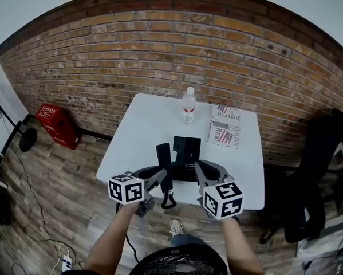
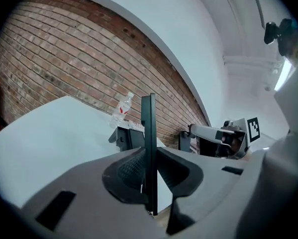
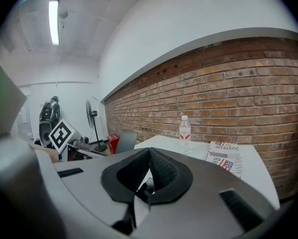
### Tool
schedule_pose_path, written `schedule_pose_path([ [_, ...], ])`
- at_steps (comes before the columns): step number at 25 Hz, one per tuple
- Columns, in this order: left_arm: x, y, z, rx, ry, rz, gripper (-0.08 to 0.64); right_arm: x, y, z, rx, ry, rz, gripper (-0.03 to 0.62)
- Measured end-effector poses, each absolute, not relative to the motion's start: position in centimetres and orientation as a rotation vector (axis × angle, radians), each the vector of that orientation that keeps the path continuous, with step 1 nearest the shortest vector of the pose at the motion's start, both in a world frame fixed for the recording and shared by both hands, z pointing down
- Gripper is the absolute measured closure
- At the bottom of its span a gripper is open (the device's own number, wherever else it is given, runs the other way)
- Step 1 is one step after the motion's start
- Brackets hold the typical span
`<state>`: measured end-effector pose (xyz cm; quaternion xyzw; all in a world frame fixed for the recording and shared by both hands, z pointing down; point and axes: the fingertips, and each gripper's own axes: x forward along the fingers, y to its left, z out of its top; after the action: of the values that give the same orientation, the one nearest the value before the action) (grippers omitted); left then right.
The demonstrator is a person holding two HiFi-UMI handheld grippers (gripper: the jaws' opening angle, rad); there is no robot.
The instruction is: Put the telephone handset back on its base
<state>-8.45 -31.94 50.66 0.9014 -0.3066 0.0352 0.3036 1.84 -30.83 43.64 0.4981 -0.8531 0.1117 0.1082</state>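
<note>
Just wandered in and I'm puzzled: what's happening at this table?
Someone is working a claw in each hand over a white table. The left claw is clamped on a black telephone handset, held upright just left of its base, not yet on it. The right claw is shut and empty beside the base.

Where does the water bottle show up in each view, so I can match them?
Head view: water bottle upright near the white table's far edge, about centre.
Left gripper view: small, left of centre, before the brick wall.
Right gripper view: right of centre, left of the newspaper.
Shared landmark: the brick wall behind it.
</note>
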Motion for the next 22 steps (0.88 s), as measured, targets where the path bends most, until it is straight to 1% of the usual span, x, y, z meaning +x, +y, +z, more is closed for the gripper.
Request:
schedule_pose_path([
  [9, -6.0, -36.0, 53.0, 2.353, -0.59, 0.13, 0.488, 1.8, -35.0, 45.5, 1.414, -2.497, 0.373, 0.591],
  [22, -4.0, -39.3, 56.0, 2.256, -0.353, 0.119, 0.488, 3.1, -37.9, 47.7, 1.401, -2.444, 0.419, 0.591],
])
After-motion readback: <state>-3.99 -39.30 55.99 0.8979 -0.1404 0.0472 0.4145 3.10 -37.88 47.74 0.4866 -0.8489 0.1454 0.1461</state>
